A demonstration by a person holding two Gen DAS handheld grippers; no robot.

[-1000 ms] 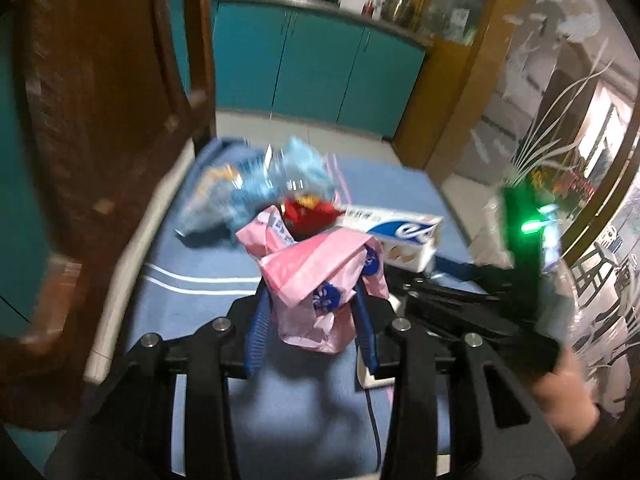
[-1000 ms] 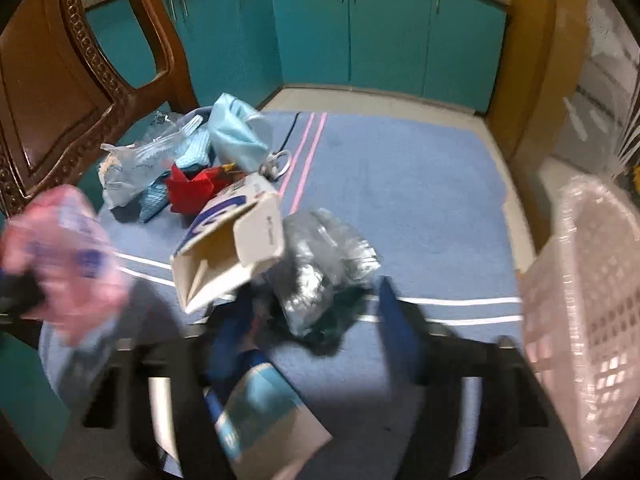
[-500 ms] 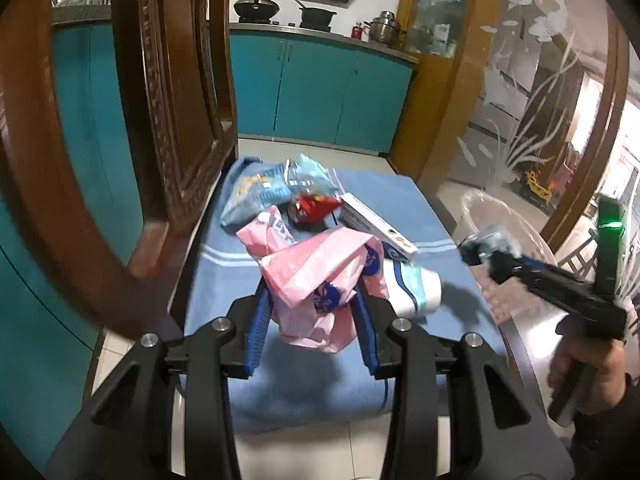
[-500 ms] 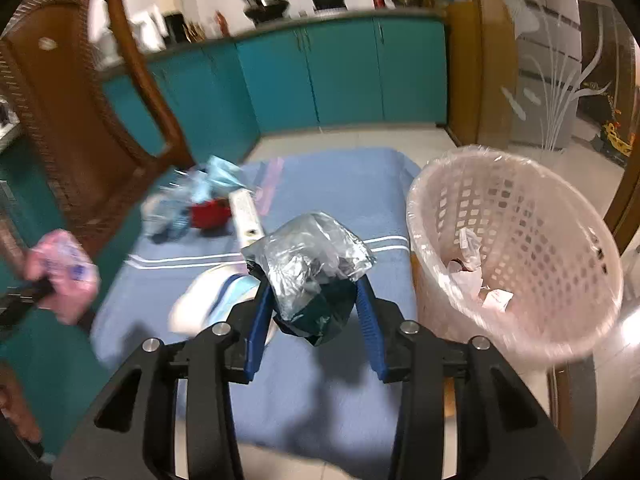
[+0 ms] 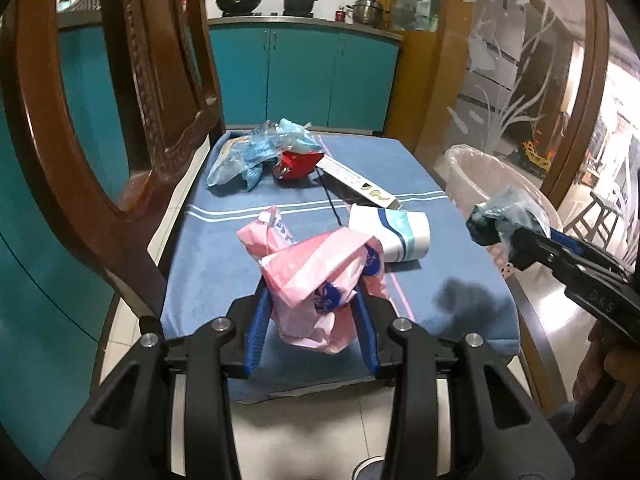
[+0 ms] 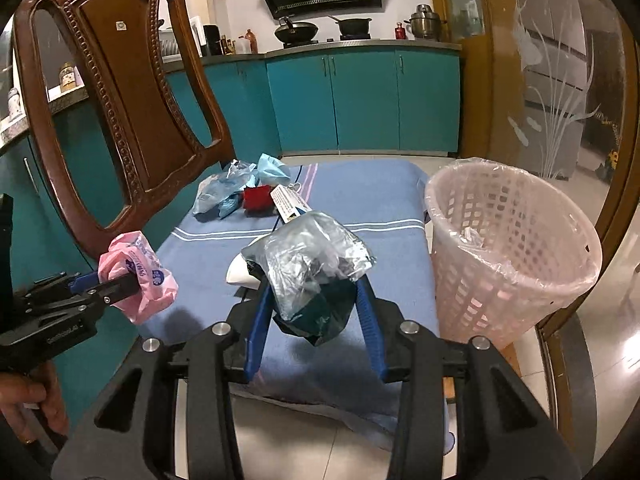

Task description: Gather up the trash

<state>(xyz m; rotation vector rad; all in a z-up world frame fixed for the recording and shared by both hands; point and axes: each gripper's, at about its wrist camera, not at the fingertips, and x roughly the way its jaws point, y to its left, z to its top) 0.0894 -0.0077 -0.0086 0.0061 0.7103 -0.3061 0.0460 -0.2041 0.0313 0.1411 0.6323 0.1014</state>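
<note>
Both jaws loaded, trash lifted clear of the blue cloth-covered table (image 5: 208,280)
Left gripper (image 5: 312,312) clenched on crumpled pink plastic bag (image 5: 316,276); right gripper (image 6: 316,308), jaws just closed in, grasping clear-and-dark-green plastic wrapper (image 6: 312,268). Both carried high, likely so nothing drags, bound for the pale pink lattice waste basket with liner (image 6: 516,248) just beside the table's right edge. Remaining on the cloth: white-and-blue paper cup (image 5: 394,236), long white carton (image 5: 356,180), red wrapper (image 5: 298,164), pale blue plastic bags (image 5: 248,154)

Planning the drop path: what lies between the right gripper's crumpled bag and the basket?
Nothing: in the right wrist view only bare blue cloth separates the crumpled bag from the basket.
</note>
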